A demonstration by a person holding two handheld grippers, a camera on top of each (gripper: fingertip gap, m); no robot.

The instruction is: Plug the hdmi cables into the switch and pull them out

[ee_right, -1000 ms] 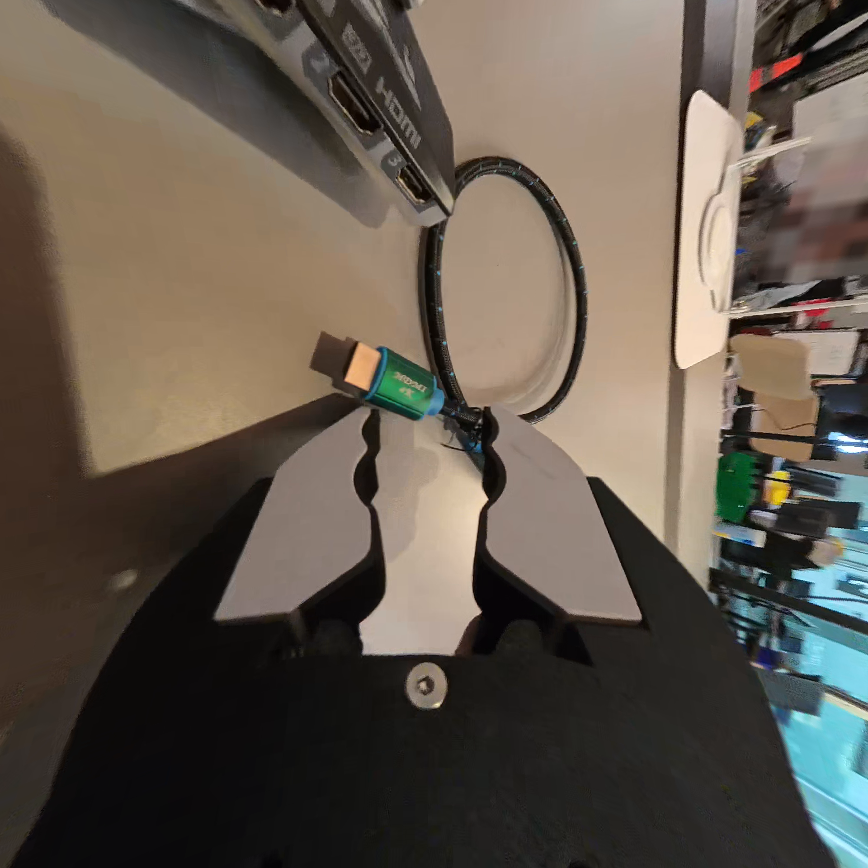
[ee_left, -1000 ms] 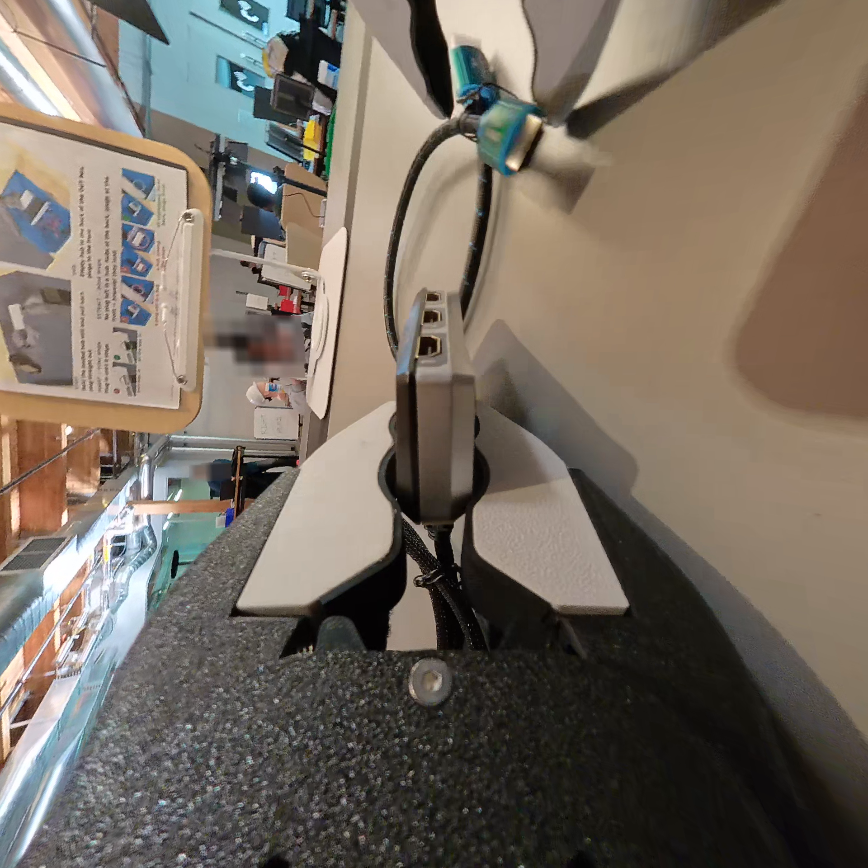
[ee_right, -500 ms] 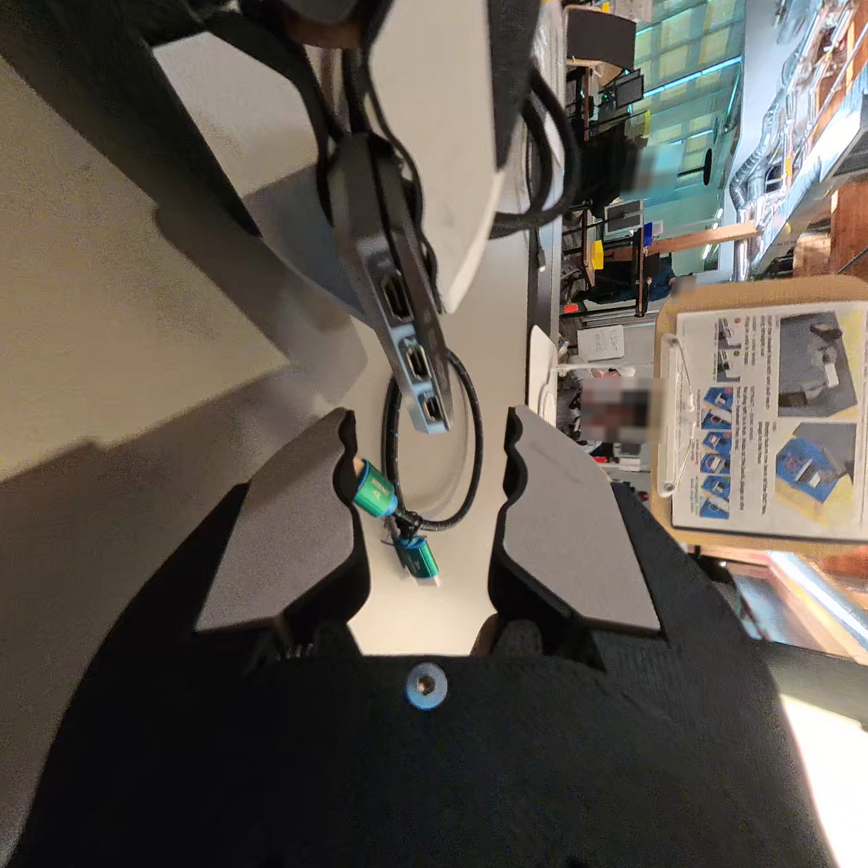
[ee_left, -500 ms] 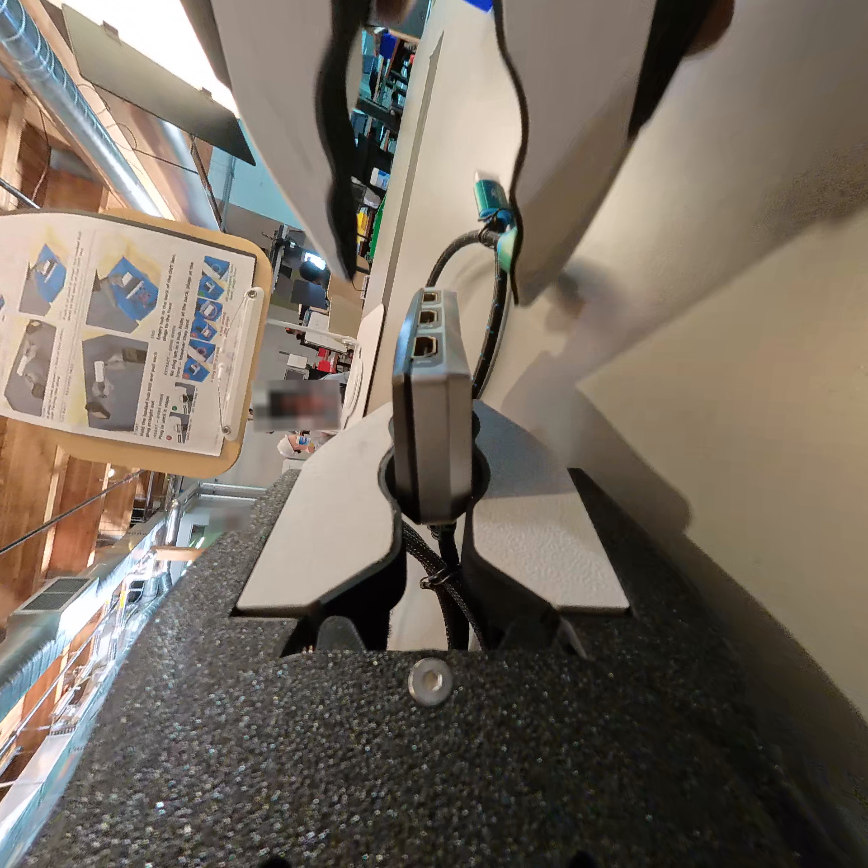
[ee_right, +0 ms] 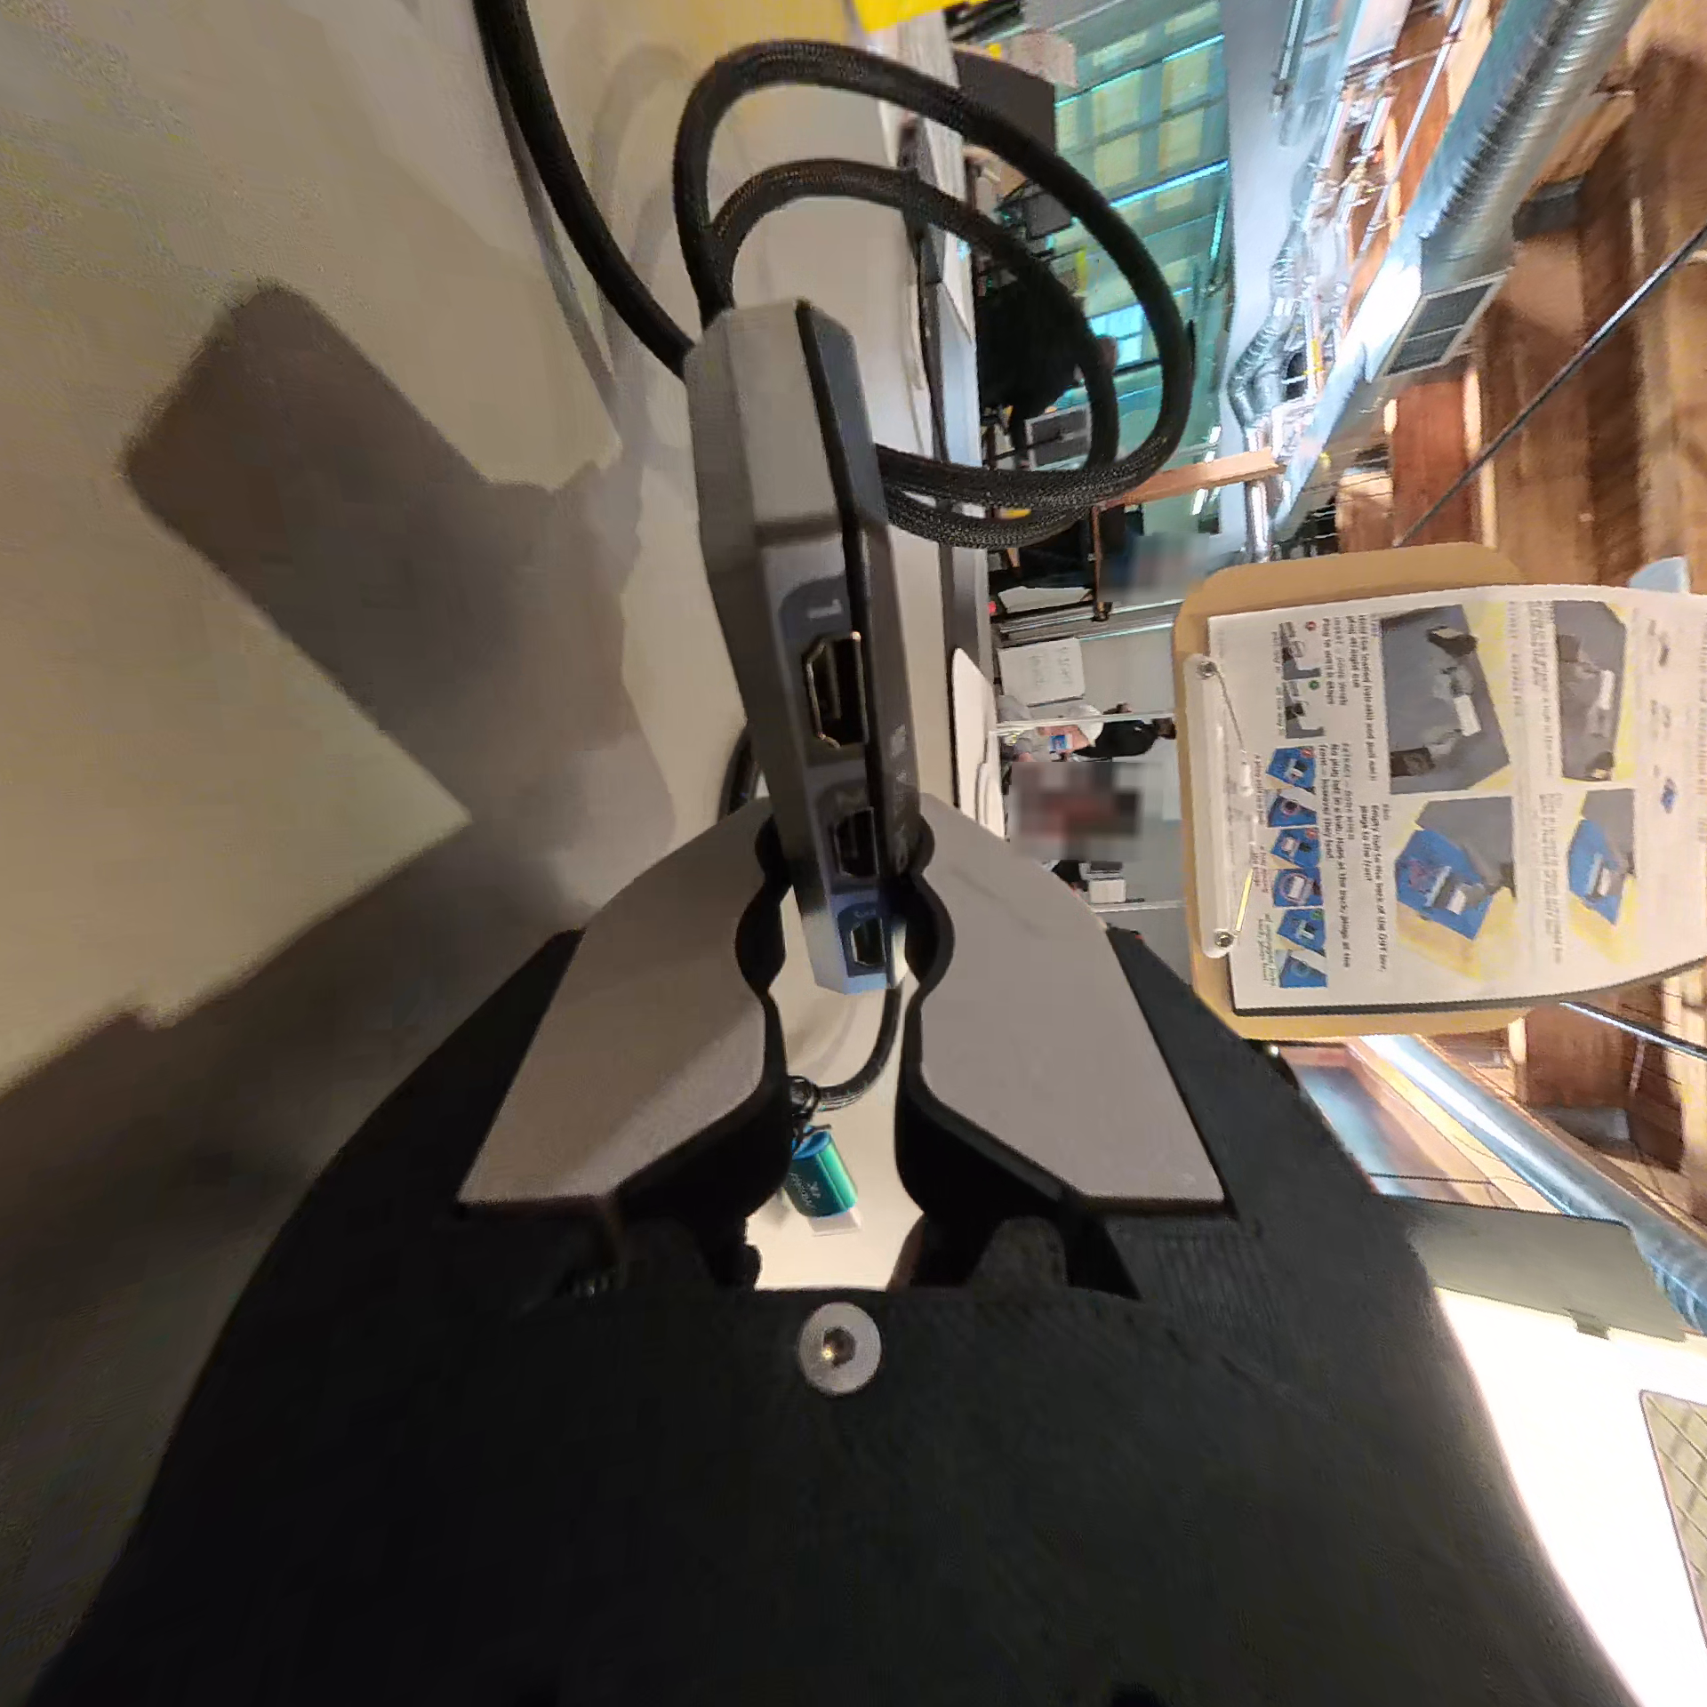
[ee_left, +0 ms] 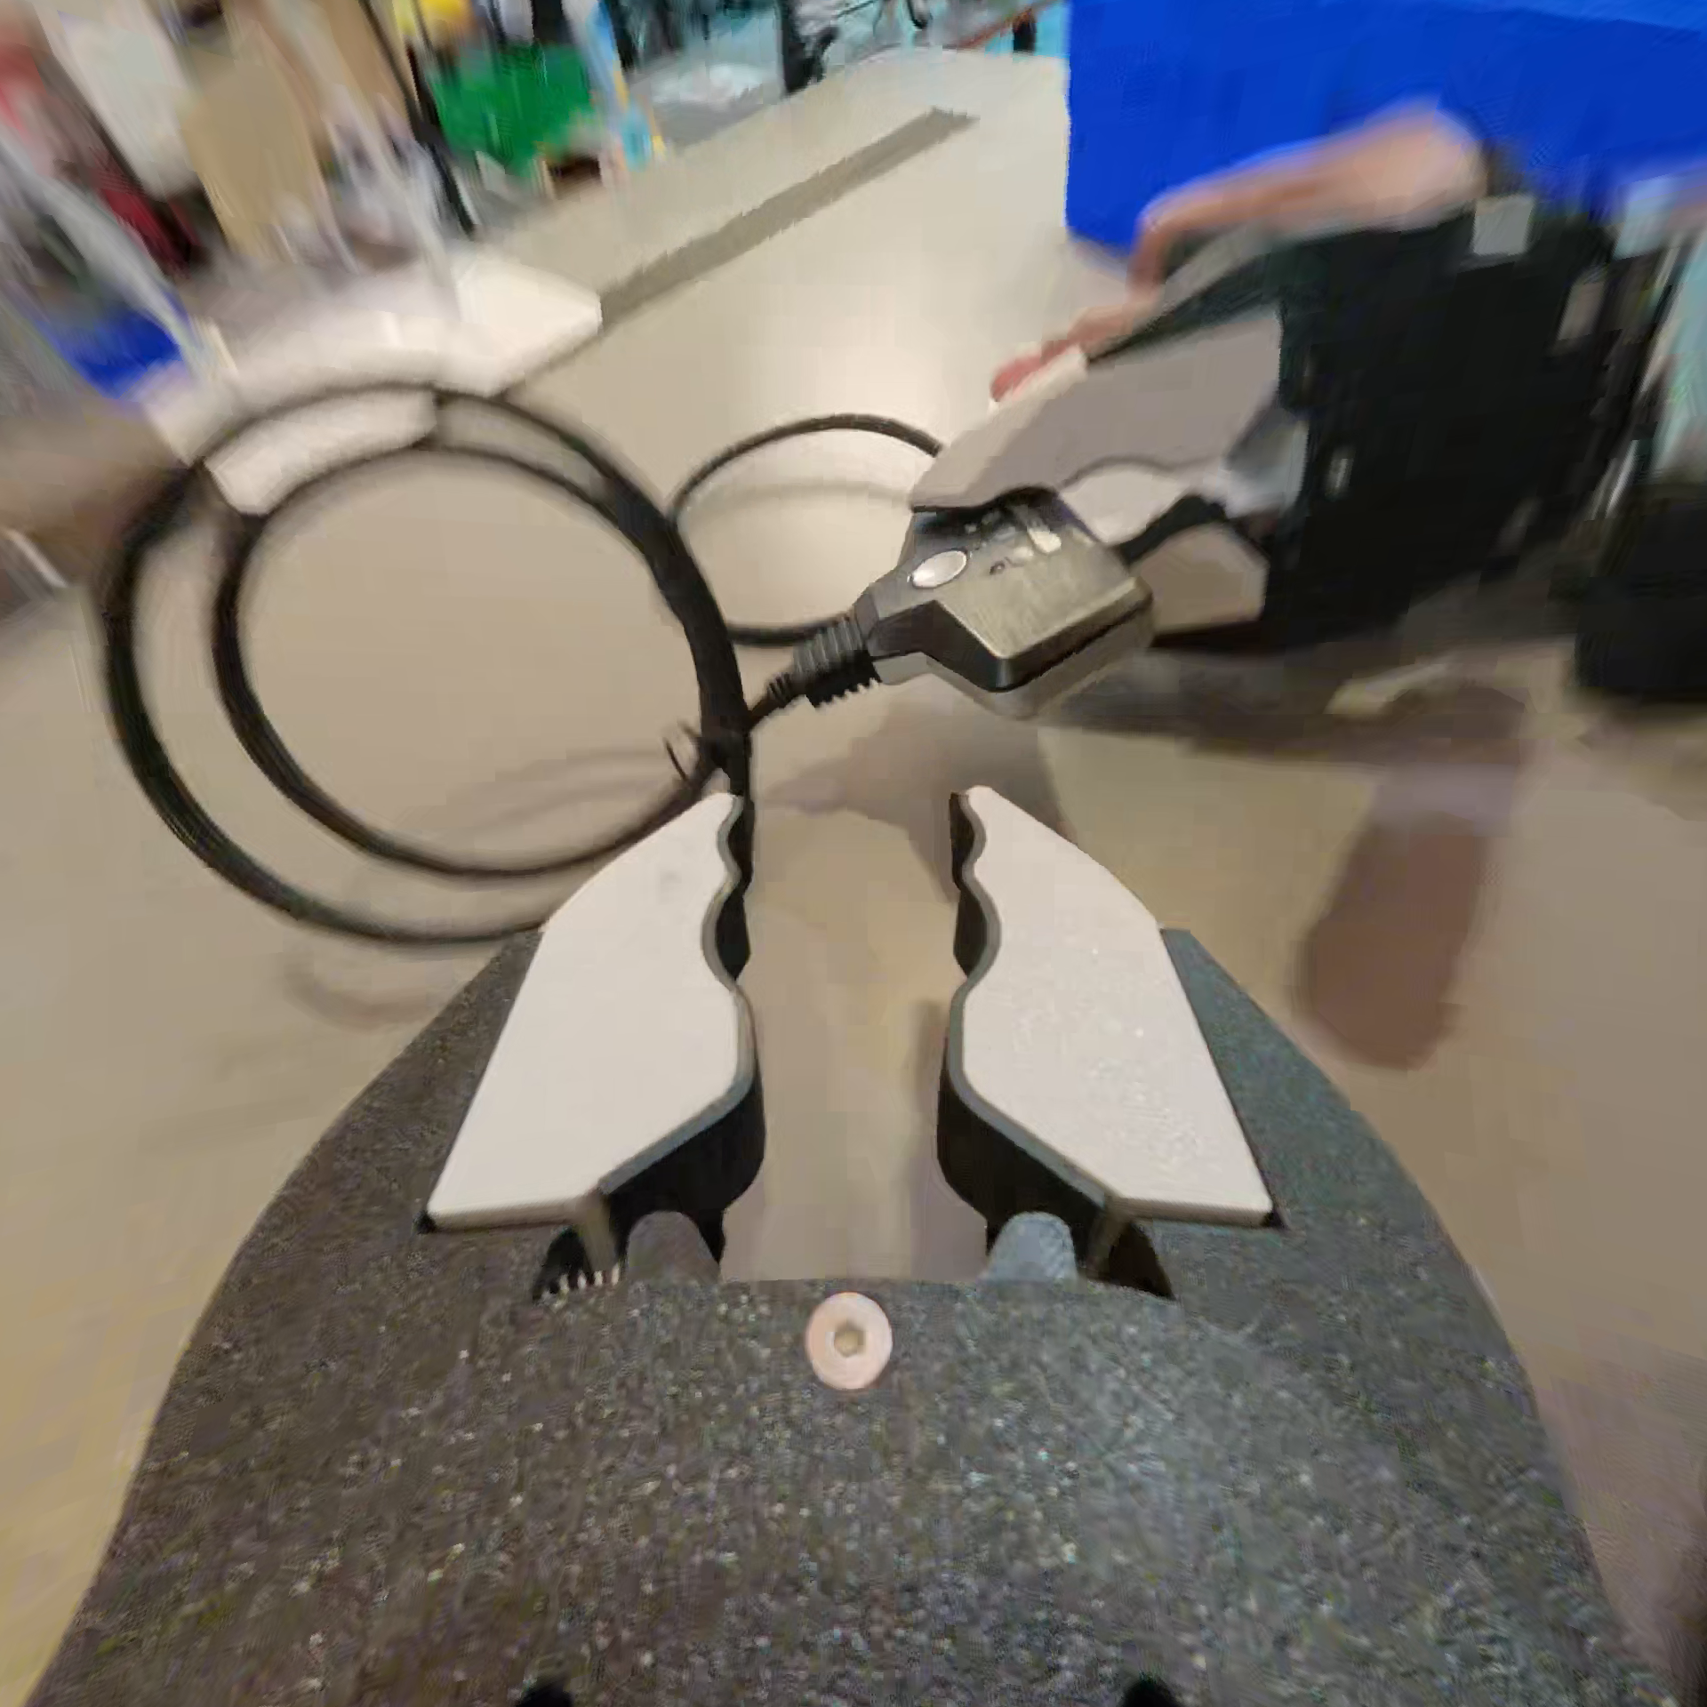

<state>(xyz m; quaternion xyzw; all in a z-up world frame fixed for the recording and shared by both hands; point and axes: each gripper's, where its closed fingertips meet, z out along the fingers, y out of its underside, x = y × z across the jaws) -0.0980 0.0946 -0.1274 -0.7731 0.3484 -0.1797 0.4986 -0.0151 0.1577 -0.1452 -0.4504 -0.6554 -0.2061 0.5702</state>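
on the beige table (ee_left: 831,305), left claw (ee_left: 848,804) gapes bare; right claw (ee_right: 836,887) clamps grey hub (ee_right: 794,573).

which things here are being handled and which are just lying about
Being handled:
- hub, clamped in the right gripper
- hub's black cable, coiled just ahead of the open, empty left gripper
- green plug on the table

Lying about:
- clipboard
- white pad
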